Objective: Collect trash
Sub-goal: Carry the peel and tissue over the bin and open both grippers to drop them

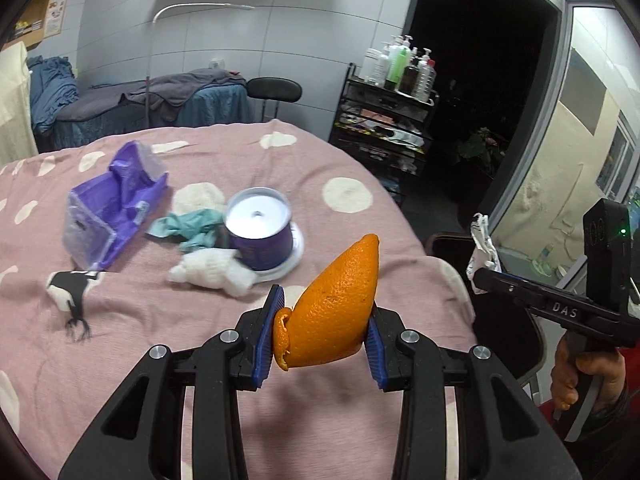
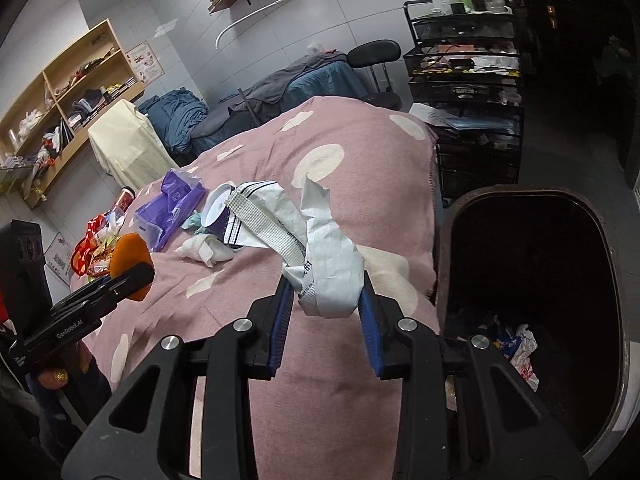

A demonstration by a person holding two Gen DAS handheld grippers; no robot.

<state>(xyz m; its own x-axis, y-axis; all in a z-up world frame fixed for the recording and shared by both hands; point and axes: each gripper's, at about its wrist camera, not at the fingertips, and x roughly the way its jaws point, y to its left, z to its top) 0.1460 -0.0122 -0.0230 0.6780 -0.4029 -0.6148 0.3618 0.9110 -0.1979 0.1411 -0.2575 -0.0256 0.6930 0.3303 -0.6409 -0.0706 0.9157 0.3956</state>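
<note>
My left gripper is shut on an orange peel and holds it above the pink dotted blanket. The peel also shows in the right wrist view. My right gripper is shut on a crumpled white wrapper, held near the blanket's right edge, beside the dark trash bin. The wrapper also shows in the left wrist view. On the blanket lie a purple cup, a purple plastic bag, a teal scrap, a white tissue and a black-and-white scrap.
The bin holds some paper trash at its bottom. A black cart with bottles stands behind the blanket. A stool, a draped bed and wooden shelves stand at the back. Colourful packets lie at the left.
</note>
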